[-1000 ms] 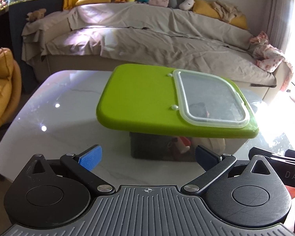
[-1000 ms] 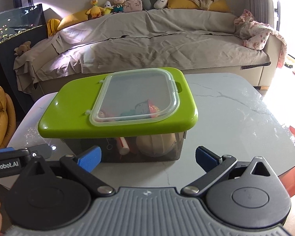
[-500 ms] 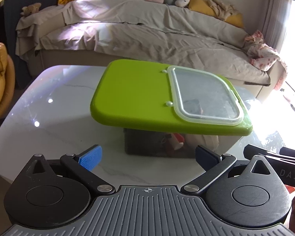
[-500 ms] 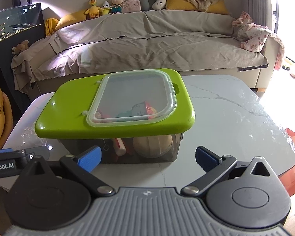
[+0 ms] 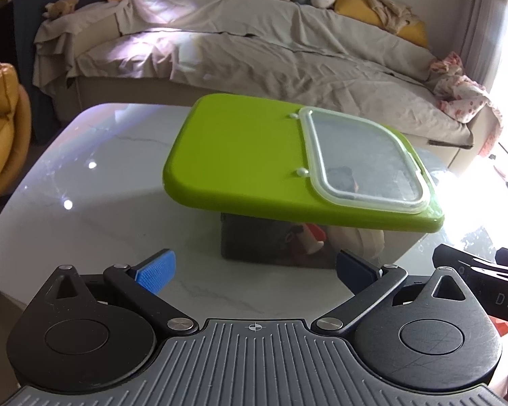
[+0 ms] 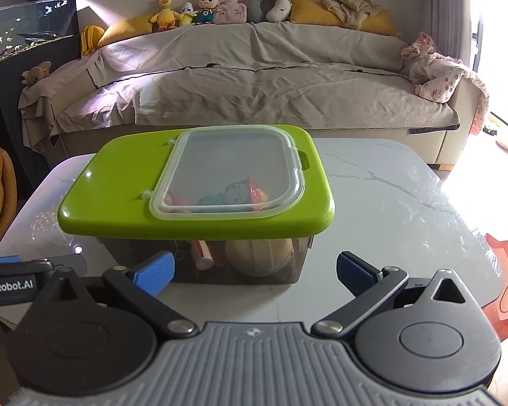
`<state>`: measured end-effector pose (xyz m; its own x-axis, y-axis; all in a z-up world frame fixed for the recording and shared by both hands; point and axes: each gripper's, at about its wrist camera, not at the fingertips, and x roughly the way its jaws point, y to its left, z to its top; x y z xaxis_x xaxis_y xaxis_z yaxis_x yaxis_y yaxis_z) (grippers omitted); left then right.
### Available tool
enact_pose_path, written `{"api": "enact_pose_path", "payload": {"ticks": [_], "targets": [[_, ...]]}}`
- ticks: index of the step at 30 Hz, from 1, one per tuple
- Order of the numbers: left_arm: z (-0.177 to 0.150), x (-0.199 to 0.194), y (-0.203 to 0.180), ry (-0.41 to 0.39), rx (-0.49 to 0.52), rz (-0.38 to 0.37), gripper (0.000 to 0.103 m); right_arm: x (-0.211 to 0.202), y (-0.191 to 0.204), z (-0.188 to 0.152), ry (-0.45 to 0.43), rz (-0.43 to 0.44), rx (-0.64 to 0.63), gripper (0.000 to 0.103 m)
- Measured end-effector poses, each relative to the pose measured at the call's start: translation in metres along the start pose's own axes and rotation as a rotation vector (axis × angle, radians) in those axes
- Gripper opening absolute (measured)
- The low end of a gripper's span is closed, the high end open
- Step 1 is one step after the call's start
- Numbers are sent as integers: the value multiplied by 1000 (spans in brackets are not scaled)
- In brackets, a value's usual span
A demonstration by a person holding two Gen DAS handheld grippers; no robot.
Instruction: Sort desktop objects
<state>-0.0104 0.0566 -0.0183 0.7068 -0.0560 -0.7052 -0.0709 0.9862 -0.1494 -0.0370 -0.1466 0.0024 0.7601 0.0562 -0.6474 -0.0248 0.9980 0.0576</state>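
Observation:
A dark see-through storage box [image 6: 206,264] [image 5: 254,240] stands on the white marble table [image 6: 389,203] [image 5: 101,186]. A lime green lid [image 6: 118,186] [image 5: 237,155] with a clear hinged flap [image 6: 233,172] [image 5: 359,159] covers it. Toys and a tan ball [image 6: 260,253] show through its wall. My left gripper [image 5: 254,270] is open, just short of the box's near left side, with nothing between its fingers. My right gripper [image 6: 254,270] is open in front of the box, also holding nothing. The right gripper's body [image 5: 484,280] shows at the edge of the left wrist view.
A sofa [image 6: 254,84] draped in beige cloth with plush toys along its back stands behind the table. A yellow armchair [image 5: 0,128] is at the left, a fish tank [image 6: 23,40] at far left. An orange object [image 6: 504,287] lies below the table's right edge.
Both grippers have drawn back a little from the box and stay open. The box and lid have not moved.

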Motion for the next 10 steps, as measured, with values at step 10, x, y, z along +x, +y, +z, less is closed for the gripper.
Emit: {"api": "enact_pose_path", "payload": {"ticks": [10], "targets": [[0,3,5,11,-22,-5,103,1,-1,-1,3,5,0,103]]}}
